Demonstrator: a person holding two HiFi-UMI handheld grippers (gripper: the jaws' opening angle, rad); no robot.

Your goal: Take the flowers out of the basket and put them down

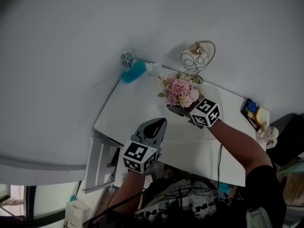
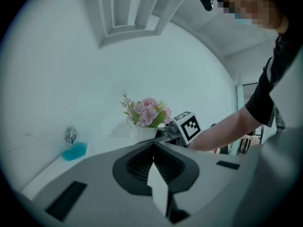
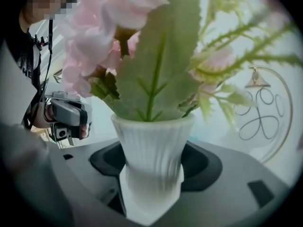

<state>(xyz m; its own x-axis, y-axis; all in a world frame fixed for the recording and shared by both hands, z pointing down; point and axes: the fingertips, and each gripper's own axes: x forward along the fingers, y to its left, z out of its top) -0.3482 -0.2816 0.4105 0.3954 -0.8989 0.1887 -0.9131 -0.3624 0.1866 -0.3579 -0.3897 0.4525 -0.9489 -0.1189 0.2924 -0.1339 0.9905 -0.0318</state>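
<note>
While my right gripper [image 1: 176,109] clamps the white pot [image 3: 152,150] of pink flowers [image 1: 180,90] at frame centre, just below the wire basket [image 1: 192,60], they look already out; setting them on the table [image 1: 135,109] is left. My left gripper [image 1: 160,123] hangs lower left, jaws together, empty.

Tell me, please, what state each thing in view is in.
flowers, upright in the white vase, outside the basket.
right gripper, shut on the white vase.
left gripper, shut, empty.
basket, upright on the table, empty.
water bottle, upright on the table.
</note>
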